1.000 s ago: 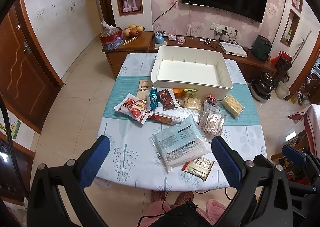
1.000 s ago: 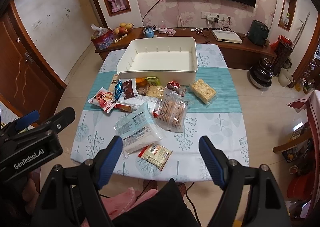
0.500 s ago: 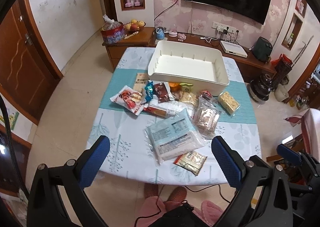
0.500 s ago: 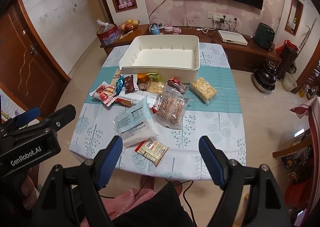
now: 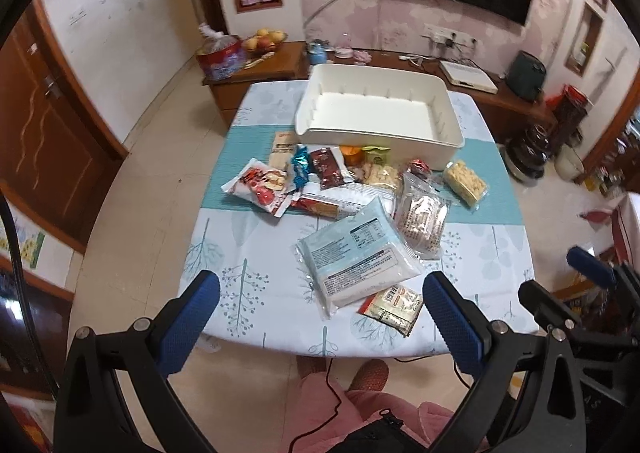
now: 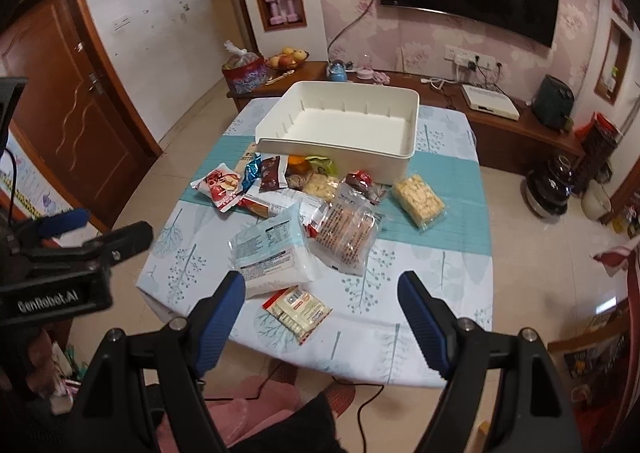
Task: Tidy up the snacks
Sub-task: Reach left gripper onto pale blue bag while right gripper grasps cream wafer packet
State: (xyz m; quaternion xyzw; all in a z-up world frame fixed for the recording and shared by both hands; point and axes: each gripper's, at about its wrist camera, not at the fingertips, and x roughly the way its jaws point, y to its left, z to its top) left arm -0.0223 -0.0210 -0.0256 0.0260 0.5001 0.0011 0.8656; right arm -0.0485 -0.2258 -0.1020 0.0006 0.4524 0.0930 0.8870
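Note:
A white empty bin [image 5: 380,113] [image 6: 340,125] stands at the far side of the table. Several snack packets lie in front of it: a large pale blue pack [image 5: 356,253] [image 6: 272,249], a small yellow-red packet [image 5: 394,307] [image 6: 298,311] near the front edge, a clear cracker pack [image 5: 422,219] [image 6: 346,235], a yellow puffed bar [image 5: 466,183] [image 6: 418,201], a red-white packet [image 5: 260,189] [image 6: 218,187]. My left gripper [image 5: 320,317] is open and empty above the front edge. My right gripper [image 6: 322,315] is open and empty above the small packet.
The table [image 5: 240,253] has a tree-print cloth and a teal runner. A wooden sideboard [image 6: 500,125] with a fruit bowl [image 6: 286,59] runs behind it. A wooden door [image 6: 76,109] is at the left. The left gripper's body [image 6: 52,273] shows in the right wrist view.
Both grippers have drawn back and risen from the table, then shifted slightly; the table looks smaller and lower in view. Both stay open. No snack has moved.

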